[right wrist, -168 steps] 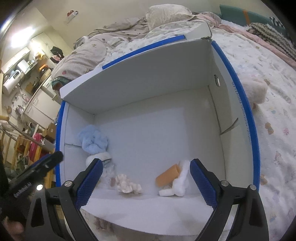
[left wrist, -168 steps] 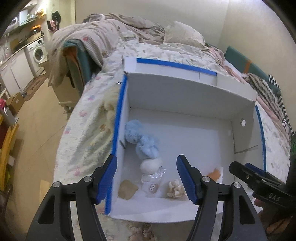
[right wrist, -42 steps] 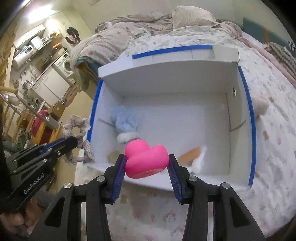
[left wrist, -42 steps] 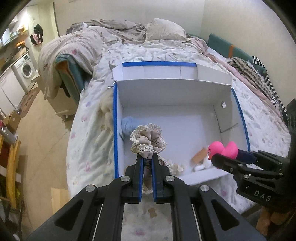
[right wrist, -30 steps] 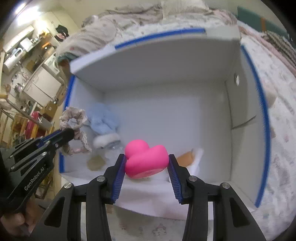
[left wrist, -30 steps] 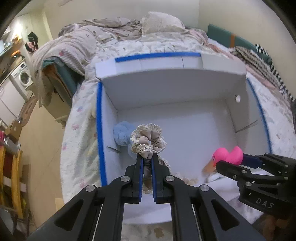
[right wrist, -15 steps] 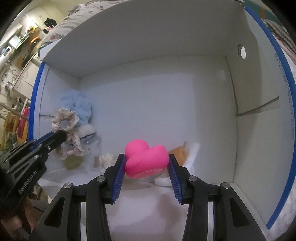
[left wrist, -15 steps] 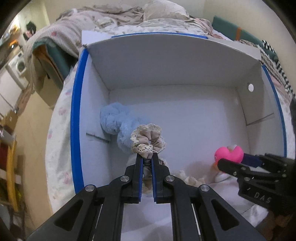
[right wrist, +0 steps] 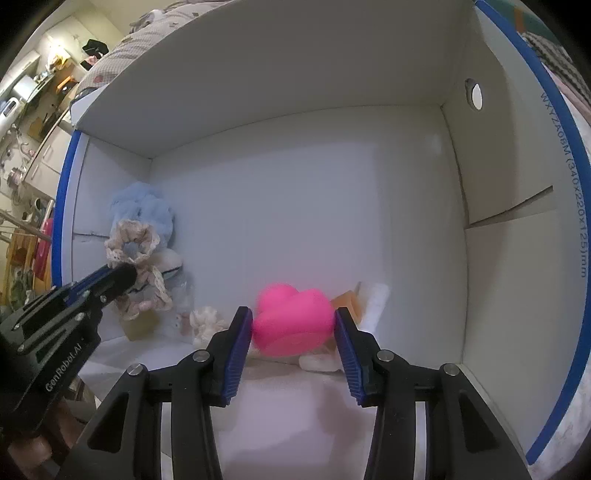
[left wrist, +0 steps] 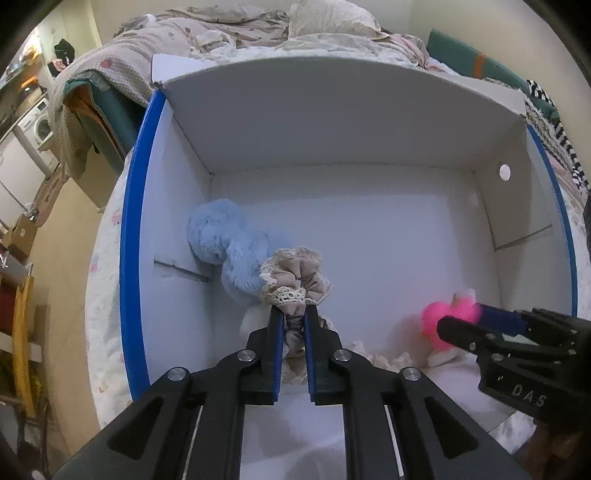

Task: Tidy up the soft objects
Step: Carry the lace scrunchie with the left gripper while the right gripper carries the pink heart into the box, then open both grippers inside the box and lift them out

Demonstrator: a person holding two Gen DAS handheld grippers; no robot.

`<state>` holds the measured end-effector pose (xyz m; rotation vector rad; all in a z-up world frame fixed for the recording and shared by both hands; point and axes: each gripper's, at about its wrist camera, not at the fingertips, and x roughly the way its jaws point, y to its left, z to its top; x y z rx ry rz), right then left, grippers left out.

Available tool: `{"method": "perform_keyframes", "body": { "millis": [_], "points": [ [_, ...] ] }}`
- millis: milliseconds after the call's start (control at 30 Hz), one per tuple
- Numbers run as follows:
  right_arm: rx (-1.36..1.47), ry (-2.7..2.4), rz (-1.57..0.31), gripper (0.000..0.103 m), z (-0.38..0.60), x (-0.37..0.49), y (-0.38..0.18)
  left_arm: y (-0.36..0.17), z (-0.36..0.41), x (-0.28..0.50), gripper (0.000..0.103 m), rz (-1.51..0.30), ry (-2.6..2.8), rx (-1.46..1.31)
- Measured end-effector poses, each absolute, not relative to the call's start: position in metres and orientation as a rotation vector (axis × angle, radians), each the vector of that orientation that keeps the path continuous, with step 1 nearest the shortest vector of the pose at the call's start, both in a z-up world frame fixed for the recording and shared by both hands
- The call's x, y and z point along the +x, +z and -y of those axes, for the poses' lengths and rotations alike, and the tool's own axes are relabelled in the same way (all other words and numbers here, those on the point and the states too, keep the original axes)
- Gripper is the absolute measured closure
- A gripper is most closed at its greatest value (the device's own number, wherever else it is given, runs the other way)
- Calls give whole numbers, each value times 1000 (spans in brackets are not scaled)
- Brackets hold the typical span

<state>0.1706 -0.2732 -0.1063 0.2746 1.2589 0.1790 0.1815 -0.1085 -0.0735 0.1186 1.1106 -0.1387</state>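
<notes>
Scrunchie point(left wrist: 295, 275) pinched tight in the left gripper point(left wrist: 294, 332), hanging over the box's point(left wrist: 131, 236) left side, just above the blue fluffy toy point(left wrist: 229, 247). Pink duck point(right wrist: 293, 319) sits between the right gripper's point(right wrist: 293, 328) fingers, low near the front, with the orange block point(right wrist: 345, 299) right behind. Straight down is my call for both. Whether the duck touches the floor is hidden; it's blurred.

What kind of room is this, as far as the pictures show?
Most likely a small studio flat's bedroom: the white cardboard box sits on a bed with a rumpled beige duvet and a pillow, while a white washing machine stands at the far left.
</notes>
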Motion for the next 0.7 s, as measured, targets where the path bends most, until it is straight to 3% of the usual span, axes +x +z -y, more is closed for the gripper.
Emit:
{"method": "perform_keyframes", "body": {
  "millis": [167, 400, 667, 700],
  "points": [
    [281, 179, -1247, 48, 273, 170, -103, -75, 108, 181, 92, -1126, -133, 116],
    [311, 189, -1220, 25, 272, 175, -96, -66, 104, 178, 77, -1108, -123, 125],
    [288, 174, -1172, 16, 264, 165, -80, -48, 85, 168, 77, -1086, -96, 58],
    [291, 169, -1167, 11, 264, 160, -80, -46, 83, 165, 77, -1083, -78, 55]
  ]
}}
